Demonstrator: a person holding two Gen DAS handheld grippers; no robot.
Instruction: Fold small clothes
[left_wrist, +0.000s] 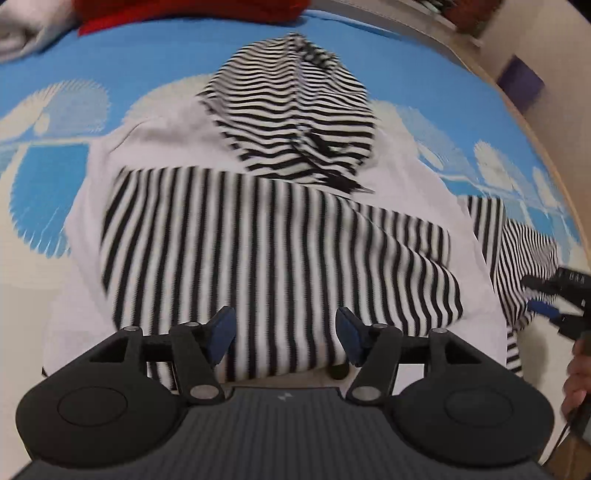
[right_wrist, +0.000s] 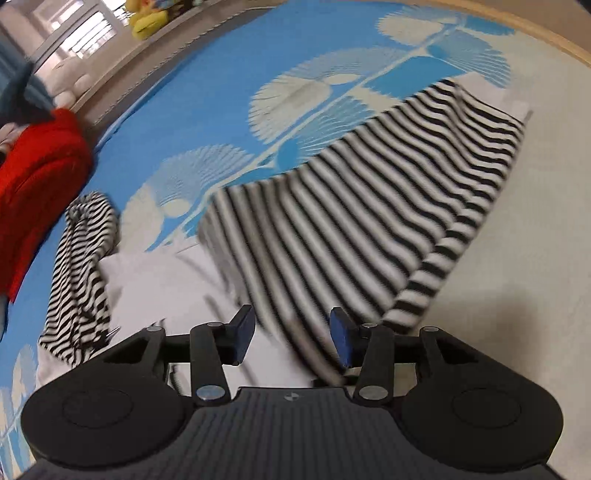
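Note:
A small hoodie with a white body and black-and-white striped sleeves and hood lies on a blue and cream patterned mat (left_wrist: 55, 166). In the left wrist view one striped sleeve (left_wrist: 258, 251) is folded across the white body (left_wrist: 166, 144), with the striped hood (left_wrist: 291, 110) beyond it. My left gripper (left_wrist: 286, 338) is open just above the sleeve's near edge. My right gripper (left_wrist: 543, 299) shows at the right edge beside the other striped sleeve (left_wrist: 517, 251). In the right wrist view my right gripper (right_wrist: 292, 339) is open over the folded striped sleeve (right_wrist: 369, 206); the hood (right_wrist: 81, 266) lies to the left.
A red garment (right_wrist: 40, 184) lies at the far side of the mat, also in the left wrist view (left_wrist: 184, 14), beside a pale cloth (left_wrist: 22, 33). A yellow toy (right_wrist: 147, 18) sits on a ledge by windows. The mat's tan border (right_wrist: 554, 40) runs along the edge.

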